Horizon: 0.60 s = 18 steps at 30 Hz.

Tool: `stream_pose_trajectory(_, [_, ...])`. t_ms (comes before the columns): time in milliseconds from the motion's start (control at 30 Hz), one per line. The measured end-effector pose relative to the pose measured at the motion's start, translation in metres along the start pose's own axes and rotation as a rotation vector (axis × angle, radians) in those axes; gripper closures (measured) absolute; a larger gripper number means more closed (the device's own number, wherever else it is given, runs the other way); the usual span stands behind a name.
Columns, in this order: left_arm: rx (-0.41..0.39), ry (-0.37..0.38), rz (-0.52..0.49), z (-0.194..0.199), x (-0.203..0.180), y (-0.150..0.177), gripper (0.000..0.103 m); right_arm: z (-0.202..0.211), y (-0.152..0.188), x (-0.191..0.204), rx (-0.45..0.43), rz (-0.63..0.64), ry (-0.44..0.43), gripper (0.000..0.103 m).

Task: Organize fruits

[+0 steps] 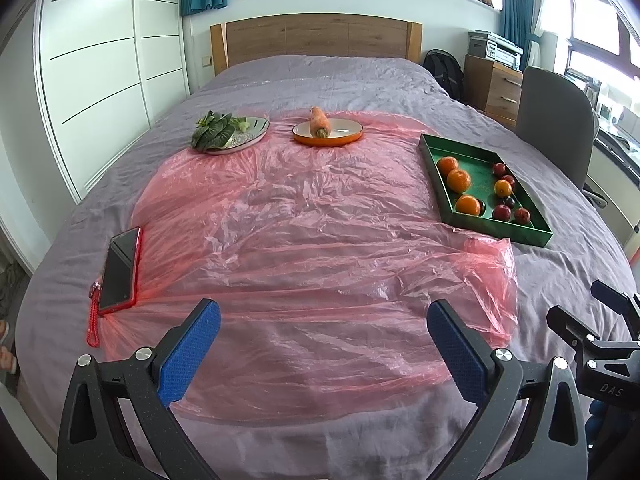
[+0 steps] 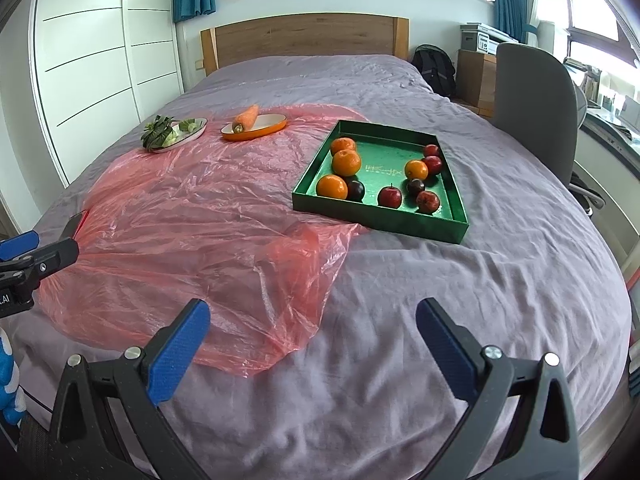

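Observation:
A green tray (image 2: 380,222) (image 1: 496,228) lies on the bed's right side, holding several oranges (image 2: 346,162) (image 1: 459,180) and several dark red apples and plums (image 2: 389,196) (image 1: 501,212). My right gripper (image 2: 314,316) hovers open over the bedspread near the front edge, well short of the tray. Further left, my left gripper (image 1: 324,318) stands open above the pink plastic sheet (image 1: 300,220) (image 2: 192,208), with nothing between its blue pads (image 1: 192,354). Each gripper shows at the edge of the other's view.
At the back of the sheet, an orange dish (image 1: 328,132) (image 2: 256,126) carries a carrot (image 1: 320,121), and a pale plate (image 1: 240,136) (image 2: 176,132) holds leafy greens. A red-cased phone (image 1: 118,268) lies at left. A grey chair (image 2: 532,108) stands by the bed's right side.

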<state>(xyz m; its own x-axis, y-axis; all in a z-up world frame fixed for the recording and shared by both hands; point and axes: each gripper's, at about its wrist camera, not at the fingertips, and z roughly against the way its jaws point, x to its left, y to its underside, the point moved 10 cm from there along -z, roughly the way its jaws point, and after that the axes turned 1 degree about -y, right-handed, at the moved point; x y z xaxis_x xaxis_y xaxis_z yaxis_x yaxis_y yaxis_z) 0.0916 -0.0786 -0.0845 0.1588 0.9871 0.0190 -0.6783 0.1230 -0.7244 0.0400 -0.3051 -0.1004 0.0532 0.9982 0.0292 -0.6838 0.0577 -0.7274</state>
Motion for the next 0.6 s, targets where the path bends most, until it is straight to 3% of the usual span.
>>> stream_pose_trajectory(600, [-0.007,0.007,-0.007,0.0009,-0.0012,-0.0007,0.001,0.0067,-0.0079,-0.0042,-0.028,0.008,0.012,0.0])
